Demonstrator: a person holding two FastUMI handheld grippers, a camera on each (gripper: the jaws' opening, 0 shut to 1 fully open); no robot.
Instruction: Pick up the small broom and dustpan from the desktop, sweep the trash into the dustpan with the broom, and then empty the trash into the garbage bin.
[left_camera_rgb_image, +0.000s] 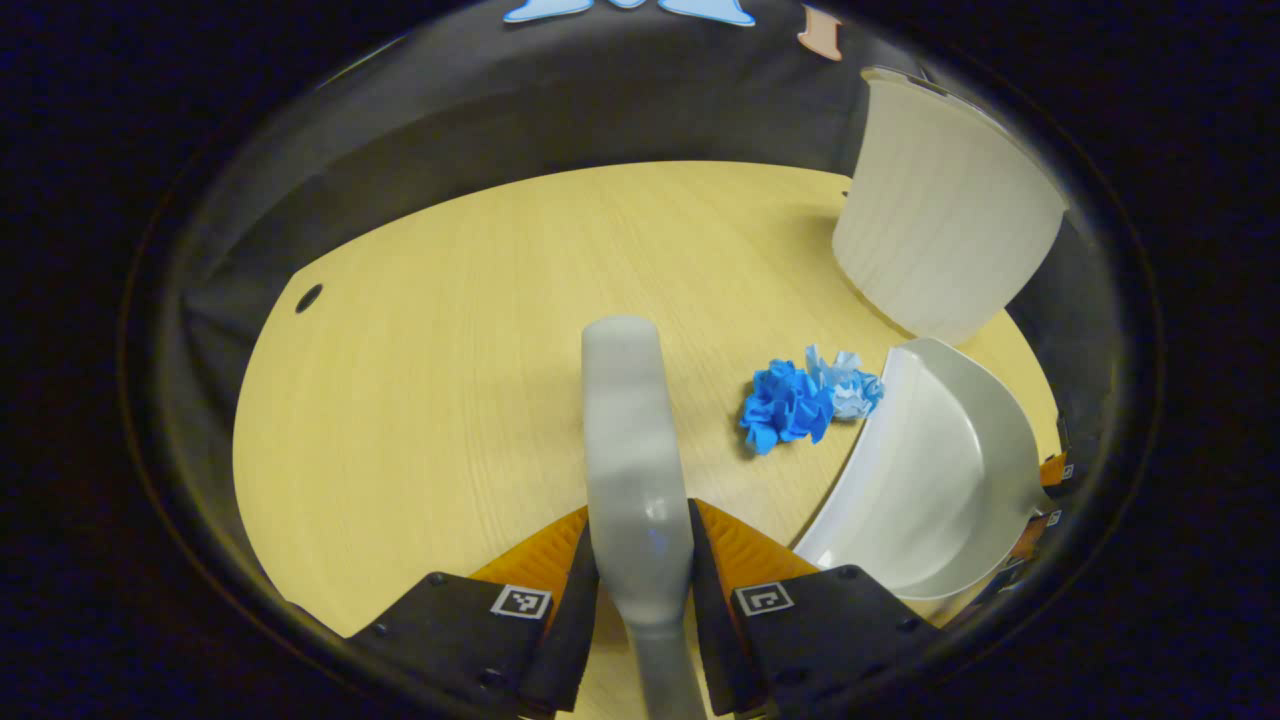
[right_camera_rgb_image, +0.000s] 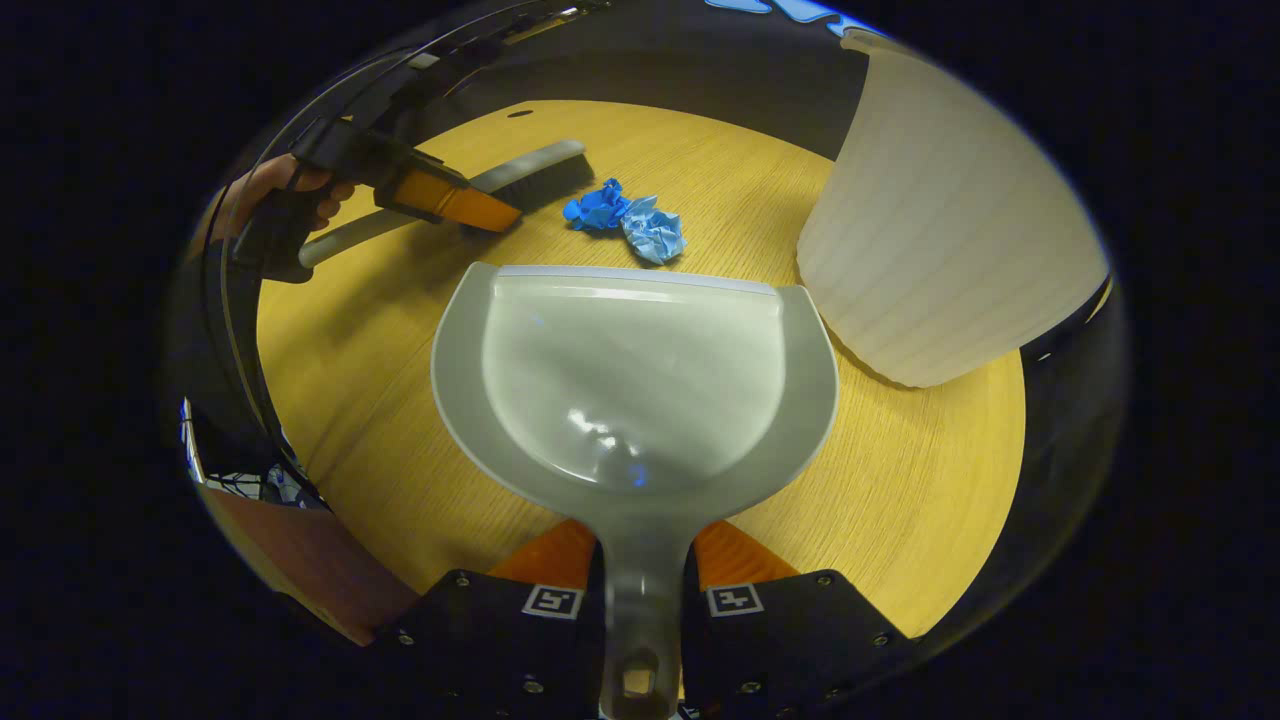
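In the left gripper view, the left gripper (left_camera_rgb_image: 640, 570) has its fingers closed on the handle of the small broom (left_camera_rgb_image: 632, 440), which runs straight forward from between them above the wooden worktop (left_camera_rgb_image: 420, 400). To the right of the broom lie two crumpled scraps of trash — a dark blue wad (left_camera_rgb_image: 786, 405) and, touching it, a pale blue wad (left_camera_rgb_image: 846, 385). Just beyond them sits the dustpan (left_camera_rgb_image: 930, 480), its lip near the scraps, and behind it stands the white garbage bin (left_camera_rgb_image: 940, 220).

In the right gripper view, the right gripper (right_camera_rgb_image: 640, 600) clamps both fingers on the dustpan's (right_camera_rgb_image: 640, 400) handle, the pan held level and its front edge facing the scraps (right_camera_rgb_image: 630, 222). Farther off at upper left, a hand (right_camera_rgb_image: 290, 195) grips the other gripper (right_camera_rgb_image: 440, 195), angled downward — the broom's bristle head (right_camera_rgb_image: 530, 172) rests just left of the dark blue wad. The garbage bin (right_camera_rgb_image: 940, 230) stands on the worktop (right_camera_rgb_image: 900, 470) to the right of the dustpan.
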